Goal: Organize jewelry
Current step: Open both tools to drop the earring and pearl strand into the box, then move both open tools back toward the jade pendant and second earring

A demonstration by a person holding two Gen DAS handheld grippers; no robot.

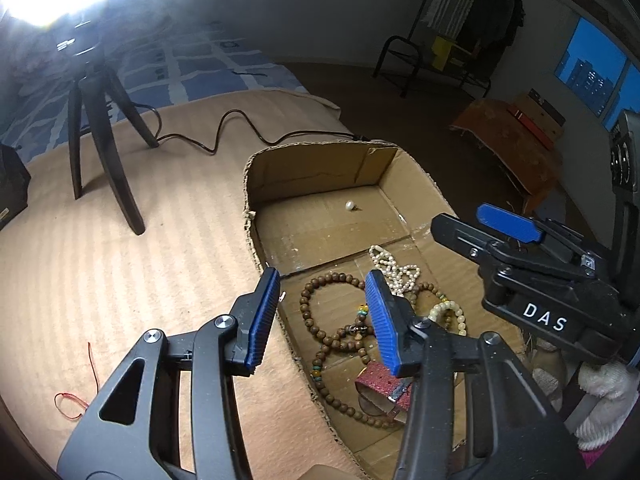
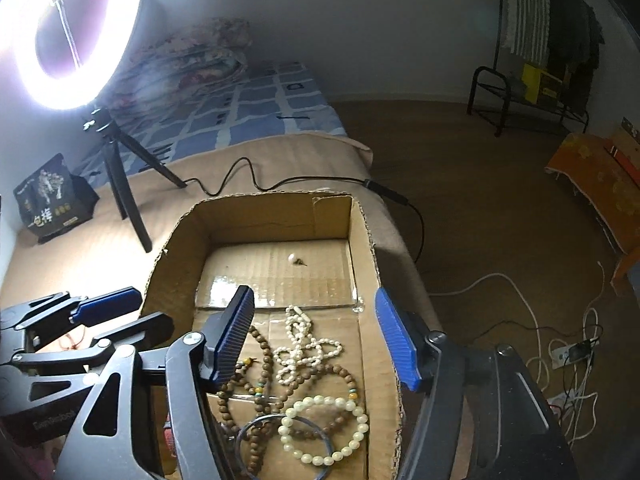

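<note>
An open cardboard box point(image 1: 312, 168) point(image 2: 276, 216) sits on a tan bed cover. It holds brown wooden bead strands point(image 1: 316, 324) point(image 2: 344, 376), a white pearl necklace point(image 1: 394, 266) point(image 2: 300, 344), a pale green bead bracelet point(image 1: 450, 312) point(image 2: 324, 428), a pink glitter band point(image 1: 382, 382) and a lone pearl earring point(image 1: 351, 205) point(image 2: 293, 258). My left gripper point(image 1: 324, 320) is open and empty above the box's near left wall. My right gripper point(image 2: 320, 340) is open and empty above the jewelry; it also shows in the left wrist view point(image 1: 508, 224).
A ring light on a black tripod point(image 1: 100, 136) point(image 2: 128, 184) stands on the bed, its cable point(image 1: 224, 132) running behind the box. A red thread point(image 1: 76, 396) lies at the near left. A dark packet point(image 2: 52, 200) stands at the far left. Floor cables point(image 2: 560, 344) lie on the right.
</note>
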